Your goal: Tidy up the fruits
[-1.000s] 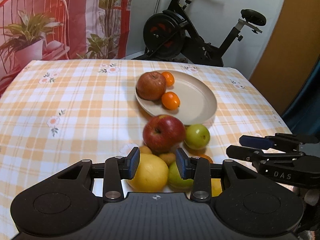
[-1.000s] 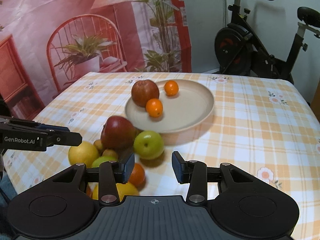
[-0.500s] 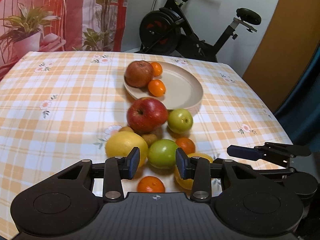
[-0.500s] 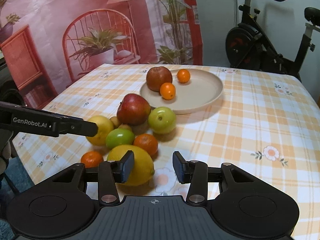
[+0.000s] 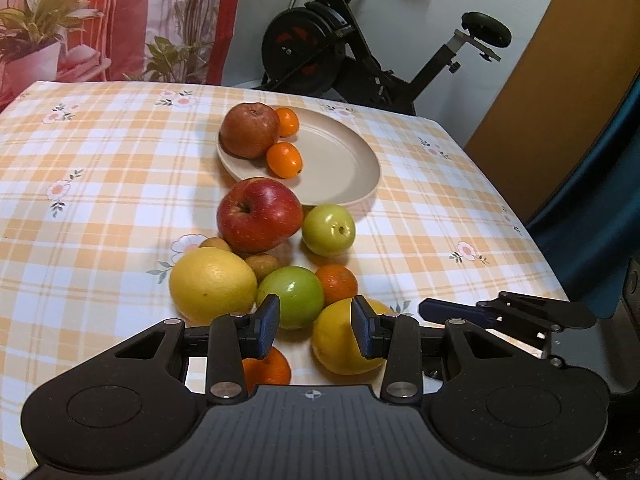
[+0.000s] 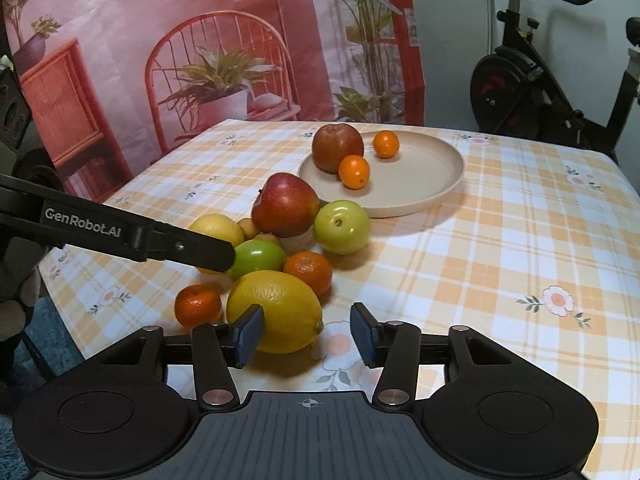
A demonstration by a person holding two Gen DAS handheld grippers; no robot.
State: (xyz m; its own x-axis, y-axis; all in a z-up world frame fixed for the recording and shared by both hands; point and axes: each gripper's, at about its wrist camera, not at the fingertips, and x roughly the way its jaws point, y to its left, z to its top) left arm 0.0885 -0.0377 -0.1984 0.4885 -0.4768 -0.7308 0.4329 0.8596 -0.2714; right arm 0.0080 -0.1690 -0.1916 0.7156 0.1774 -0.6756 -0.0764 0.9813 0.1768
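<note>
A beige plate point(image 5: 344, 164) point(image 6: 424, 176) holds a dark red apple point(image 5: 250, 130) and two small oranges point(image 5: 284, 159). In front of it a pile of fruit lies on the cloth: a red apple point(image 5: 258, 214) point(image 6: 285, 205), two green apples point(image 5: 329, 230) point(image 5: 294, 295), two lemons point(image 5: 212, 284) point(image 6: 274, 312), mandarins point(image 6: 308, 271) point(image 6: 198, 305) and small brown fruits point(image 5: 262, 264). My left gripper point(image 5: 315, 326) is open and empty above the near fruits. My right gripper point(image 6: 307, 334) is open and empty, just behind the near lemon.
The table carries an orange plaid cloth point(image 5: 100, 184). An exercise bike point(image 5: 360, 52) stands behind the table. A printed backdrop point(image 6: 200, 48) hangs at the far left. The right gripper shows at the right in the left wrist view point(image 5: 508, 312).
Both grippers have drawn back and risen from the fruit pile, so more of the near fruits show. Both stay open and empty. No fruit has moved.
</note>
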